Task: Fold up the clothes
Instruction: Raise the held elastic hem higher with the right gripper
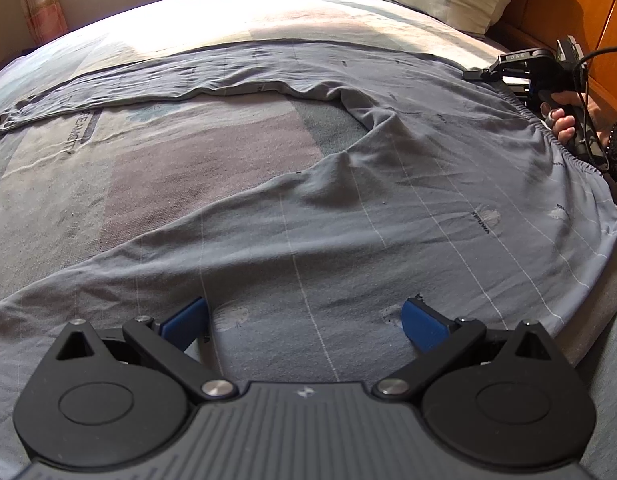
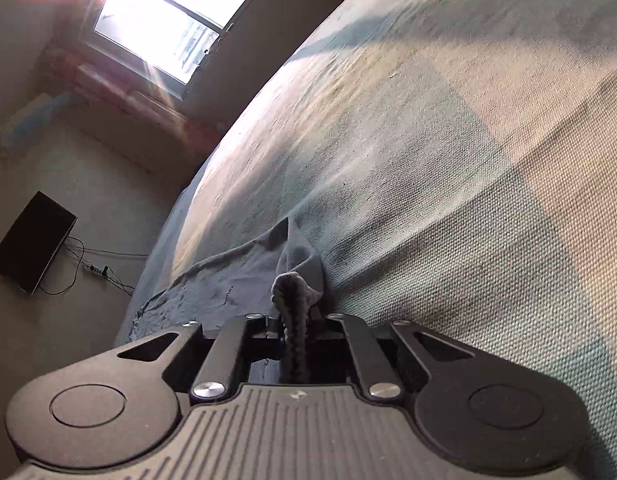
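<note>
The left gripper (image 1: 304, 320) hangs just above the near leg of the trousers (image 1: 348, 208), its blue pads (image 1: 422, 322) spread wide with nothing between them. The grey cloth passes under both pads; whether they touch it cannot be told.

The trousers lie spread across the bed (image 1: 188, 152), waistband (image 1: 548, 136) toward the headboard side, one leg running off toward the far left corner, the other coming down under the left gripper. A ridge of slack stands up at the crotch.

The right gripper (image 2: 296, 312) is pressed together on a bunched fold of the waistband edge (image 2: 294, 284), which puckers up between the jaws. In the left view this gripper (image 1: 520, 76) sits at the far end of the waistband, a hand (image 1: 560, 120) on its handle.

The cloth looks thin, soft and light, a stretchy knit that will sag, wrinkle and drag on the coarse bed cover rather than slide. It will hold no shape of its own, so a pinch at an edge or hem seems best: the elastic waistband offers thicker purchase. For the left gripper, the edge of the near leg beside its left pad looks the likeliest hold.
</note>
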